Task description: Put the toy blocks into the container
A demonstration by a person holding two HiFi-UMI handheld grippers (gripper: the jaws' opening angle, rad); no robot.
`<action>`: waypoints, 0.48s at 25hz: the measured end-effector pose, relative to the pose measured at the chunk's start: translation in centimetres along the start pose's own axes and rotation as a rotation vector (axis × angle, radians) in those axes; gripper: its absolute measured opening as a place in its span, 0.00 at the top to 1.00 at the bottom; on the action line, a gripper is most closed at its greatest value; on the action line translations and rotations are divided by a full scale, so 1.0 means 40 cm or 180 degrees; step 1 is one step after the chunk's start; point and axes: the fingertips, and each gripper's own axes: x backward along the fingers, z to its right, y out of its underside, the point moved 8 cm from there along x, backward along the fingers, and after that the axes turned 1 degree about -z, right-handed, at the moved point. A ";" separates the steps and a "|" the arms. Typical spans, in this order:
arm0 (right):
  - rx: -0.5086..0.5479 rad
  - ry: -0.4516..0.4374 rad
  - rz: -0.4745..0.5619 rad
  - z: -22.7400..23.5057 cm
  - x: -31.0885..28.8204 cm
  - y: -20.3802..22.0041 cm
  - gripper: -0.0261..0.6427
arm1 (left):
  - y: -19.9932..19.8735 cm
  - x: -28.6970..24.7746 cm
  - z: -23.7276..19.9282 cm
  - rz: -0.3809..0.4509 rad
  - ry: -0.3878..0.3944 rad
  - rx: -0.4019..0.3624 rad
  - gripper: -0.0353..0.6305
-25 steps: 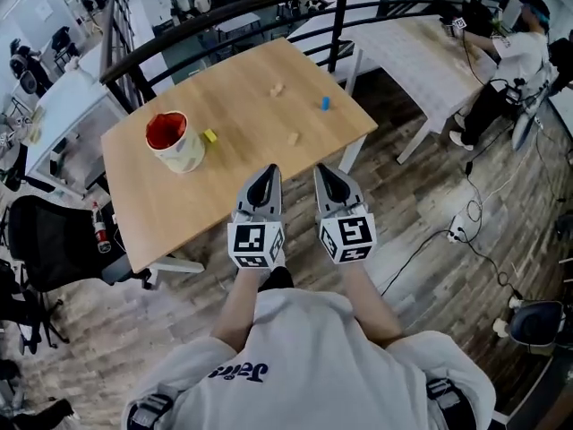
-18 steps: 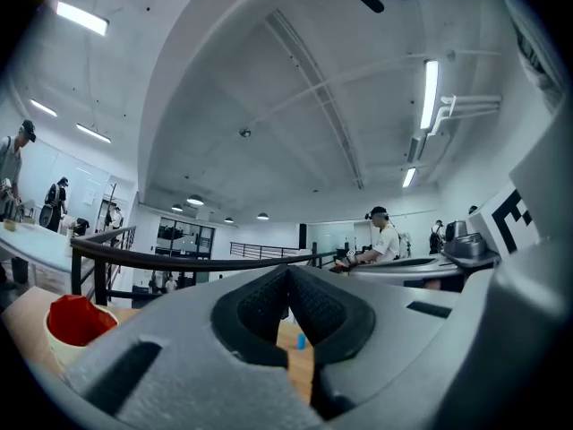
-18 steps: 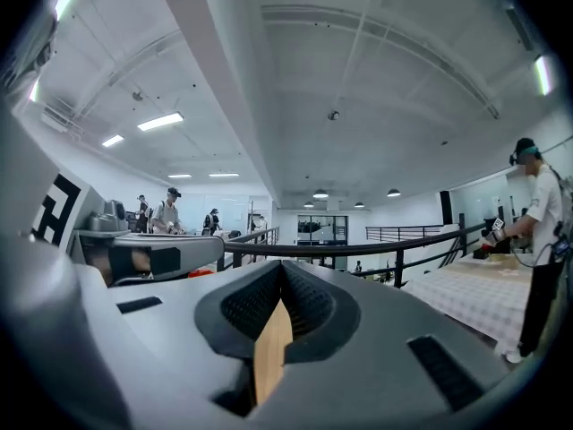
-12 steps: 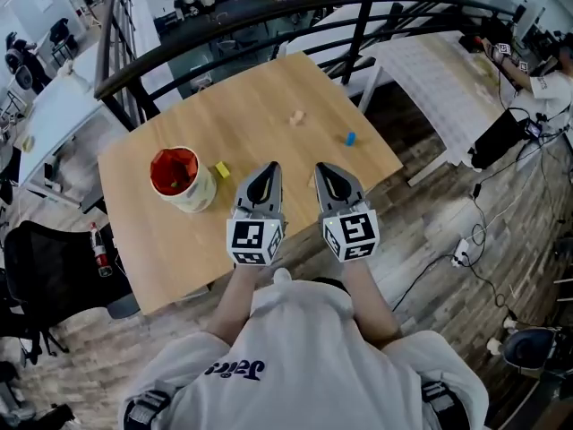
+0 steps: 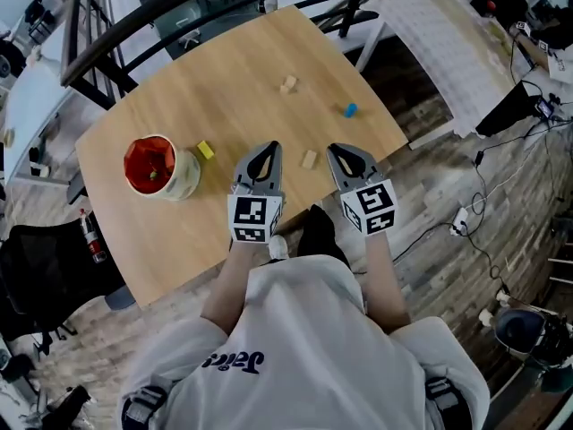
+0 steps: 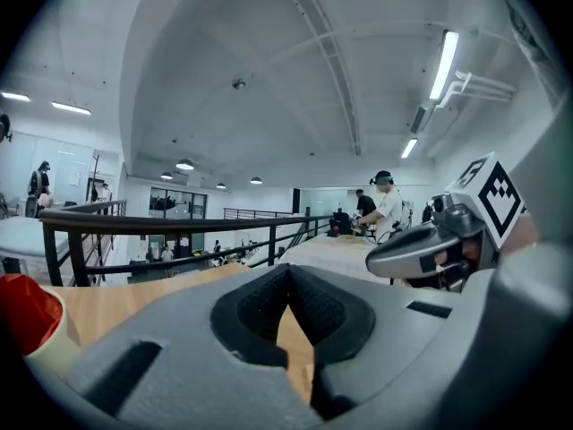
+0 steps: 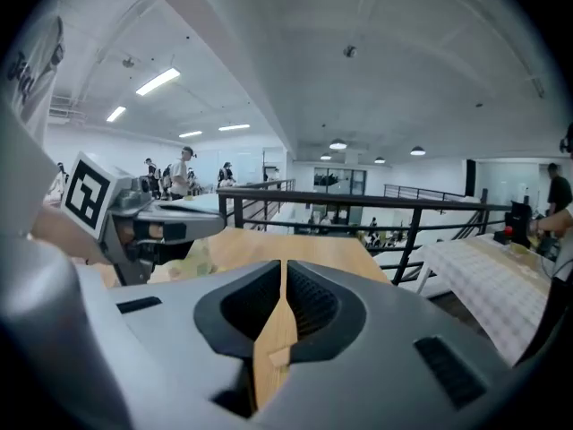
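A cream container [image 5: 152, 167] with a red inside stands on the left of the wooden table [image 5: 233, 79]; its red rim shows at the left edge of the left gripper view [image 6: 22, 316]. A yellow block [image 5: 206, 150] lies just right of it. Farther off lie a tan block [image 5: 288, 84] and a blue block [image 5: 350, 109]. Another tan block [image 5: 309, 159] lies between my two grippers. My left gripper [image 5: 263, 155] [image 6: 287, 271] is shut and empty. My right gripper [image 5: 345, 158] [image 7: 283, 265] is also shut, holding nothing.
A black railing [image 5: 179, 12] runs behind the table. A white table [image 5: 448, 43] stands to the right, a black chair [image 5: 40, 267] at the left. Cables [image 5: 466, 222] lie on the wooden floor. People stand far off in both gripper views.
The table has come closer and swung in view. Both grippers, still shut and side by side, now reach over its near edge with a tan block between them.
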 end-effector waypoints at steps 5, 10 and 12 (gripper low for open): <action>0.0251 -0.0382 -0.0651 0.044 -0.091 0.120 0.93 | 0.068 -0.089 -0.017 -0.0159 0.0062 0.0115 0.94; 0.0353 -0.0807 -0.1134 0.048 -0.179 0.232 0.76 | 0.152 -0.143 -0.019 -0.0360 0.0145 0.0197 0.94; 0.0403 -0.0926 -0.1318 0.051 -0.218 0.277 0.72 | 0.184 -0.160 -0.021 -0.0427 0.0193 0.0250 0.94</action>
